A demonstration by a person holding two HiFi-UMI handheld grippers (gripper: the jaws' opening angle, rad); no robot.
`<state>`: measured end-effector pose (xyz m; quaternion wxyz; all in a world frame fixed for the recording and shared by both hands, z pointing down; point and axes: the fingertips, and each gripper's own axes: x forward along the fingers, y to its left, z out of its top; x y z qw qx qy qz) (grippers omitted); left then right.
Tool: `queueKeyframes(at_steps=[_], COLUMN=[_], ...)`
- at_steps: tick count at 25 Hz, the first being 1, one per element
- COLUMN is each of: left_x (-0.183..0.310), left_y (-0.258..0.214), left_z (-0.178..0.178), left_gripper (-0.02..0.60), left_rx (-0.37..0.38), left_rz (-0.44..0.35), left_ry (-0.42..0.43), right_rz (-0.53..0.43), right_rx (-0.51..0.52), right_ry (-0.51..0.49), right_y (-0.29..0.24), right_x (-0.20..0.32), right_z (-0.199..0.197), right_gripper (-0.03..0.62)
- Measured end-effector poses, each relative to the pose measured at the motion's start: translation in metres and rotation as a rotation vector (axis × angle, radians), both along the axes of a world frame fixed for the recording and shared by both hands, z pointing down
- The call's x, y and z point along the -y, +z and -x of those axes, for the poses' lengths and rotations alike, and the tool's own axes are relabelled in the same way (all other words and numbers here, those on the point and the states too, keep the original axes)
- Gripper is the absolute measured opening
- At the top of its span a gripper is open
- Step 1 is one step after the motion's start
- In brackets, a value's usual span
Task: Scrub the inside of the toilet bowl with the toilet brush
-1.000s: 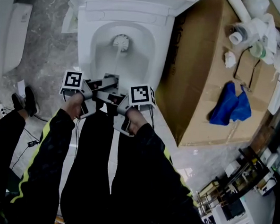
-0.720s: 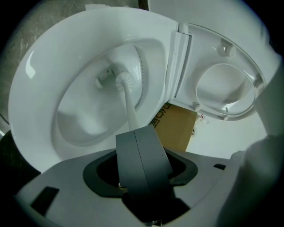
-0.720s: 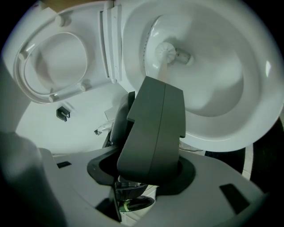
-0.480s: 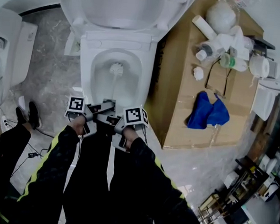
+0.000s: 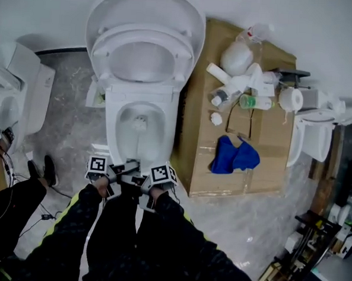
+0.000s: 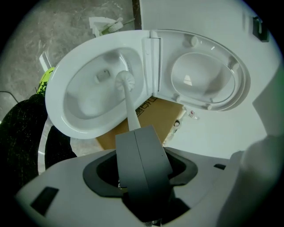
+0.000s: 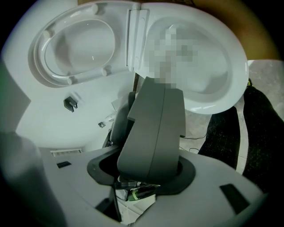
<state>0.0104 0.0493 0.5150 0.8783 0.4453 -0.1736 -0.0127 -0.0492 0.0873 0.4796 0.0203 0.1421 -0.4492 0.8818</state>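
Observation:
The white toilet bowl [image 5: 117,140] stands in the middle of the head view with its seat and lid [image 5: 146,28] raised. The toilet brush has its white head [image 5: 140,124] down inside the bowl, and its handle runs back toward me. Both grippers sit close together at the bowl's front rim. My left gripper [image 5: 126,168] is shut on the handle [image 6: 132,116], and the brush head [image 6: 125,80] shows beyond it in the bowl [image 6: 66,119]. My right gripper [image 7: 163,88] has its jaws together on the same handle. A blurred patch hides the part past its tip.
A cardboard box [image 5: 201,162] stands right of the toilet, carrying bottles, a paper roll [image 5: 291,99] and a blue cloth [image 5: 234,155]. Another toilet [image 5: 12,91] is at the left and a white fixture [image 5: 313,136] at the right. My black-clad legs and a shoe [image 5: 49,169] are below.
The head view has pulled back and tilted up, so the whole raised lid and box top now show. The grippers stay together at the bowl's front, with the brush head in the bowl.

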Motion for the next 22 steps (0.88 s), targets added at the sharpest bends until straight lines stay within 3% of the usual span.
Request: queueKeyframes(at_steps=[13,22], left_x=[0.000,-0.027], left_y=[-0.102,-0.165], left_z=[-0.018,-0.036], left_gripper=[0.259,0.259], left_rx=[0.002,0.003], left_rz=[-0.097,-0.145], left_ry=[-0.042,-0.071], right_rz=[-0.103,-0.158], right_rx=[0.006,0.028], right_ry=[-0.040,-0.088], right_y=[-0.100,-0.159], right_x=[-0.005,-0.036], right_z=[-0.021,-0.040], right_gripper=[0.209,0.209])
